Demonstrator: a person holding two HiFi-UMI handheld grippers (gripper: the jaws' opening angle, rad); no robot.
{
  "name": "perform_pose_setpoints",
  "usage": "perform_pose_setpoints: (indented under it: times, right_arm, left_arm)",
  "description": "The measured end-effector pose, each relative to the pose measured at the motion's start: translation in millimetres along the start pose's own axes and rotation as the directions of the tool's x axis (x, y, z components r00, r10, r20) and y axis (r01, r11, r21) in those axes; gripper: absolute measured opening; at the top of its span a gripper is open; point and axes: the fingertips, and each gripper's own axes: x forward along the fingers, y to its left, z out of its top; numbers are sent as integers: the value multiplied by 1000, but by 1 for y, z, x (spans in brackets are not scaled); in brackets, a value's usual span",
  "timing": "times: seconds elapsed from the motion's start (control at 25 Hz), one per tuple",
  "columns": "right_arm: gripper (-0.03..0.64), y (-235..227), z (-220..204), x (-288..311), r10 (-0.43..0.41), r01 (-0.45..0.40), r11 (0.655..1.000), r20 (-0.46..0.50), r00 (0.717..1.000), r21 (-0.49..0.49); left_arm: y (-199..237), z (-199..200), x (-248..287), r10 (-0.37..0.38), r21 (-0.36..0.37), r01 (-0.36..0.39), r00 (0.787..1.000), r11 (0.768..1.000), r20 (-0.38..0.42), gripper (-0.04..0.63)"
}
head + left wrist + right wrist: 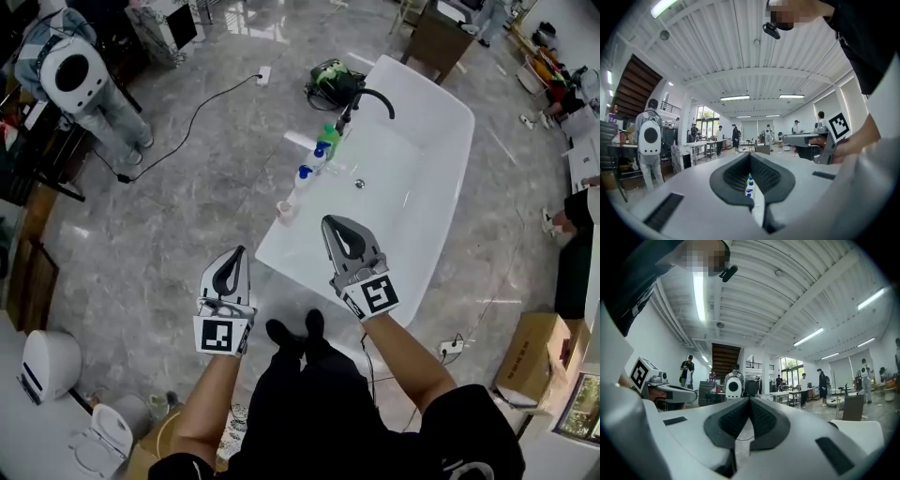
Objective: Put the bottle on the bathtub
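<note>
- Your left gripper (241, 253) hangs over the floor just beside the near end of the bathtub (441, 169). Its jaws are pressed together at the tips with nothing between them.
- Your right gripper (329, 222) is above the bathtub's near end, over the white basin. Its jaws also meet at the tips and pinch nothing.
- Only the head view shows the task's things in full. A green bottle (329, 137) and a blue-capped bottle (302, 178) stand in a row along the bathtub's long rim, on the side that leads to the black faucet (370, 97). A small pale cup (284, 210) stands nearest you on that same rim.
- The left gripper view (750, 156) shows the blue-capped bottle (750, 187) only as a sliver, seen through the narrow slit below the closed tips and well apart from the jaws. It also shows your other gripper (806, 139) held level off to the side.
- The right gripper view (749, 400) shows no bottle. The slit below its closed tips shows only grey floor and a thin cable. It looks past the bathtub into the room, where a person with a white backpack (733, 387) stands.
- The head view shows that person (75, 70) on the floor well apart from the bathtub, and a green bag (333, 80) on the floor just beyond the faucet end.
</note>
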Motion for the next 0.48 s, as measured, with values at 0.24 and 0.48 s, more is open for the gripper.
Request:
perform_pose_setpoints:
  times: [0.24,0.48]
  right_arm:
    - [9,8,44,-43,-55,55,998,-4,998,12]
    - [8,16,65,-86,-92,92,995,-25,995,37]
  left_arm:
    - [-27,44,-27,-19,25,18,999,1000,30,8]
    - [-41,75,-47,34,42,-36,998,998,51,8]
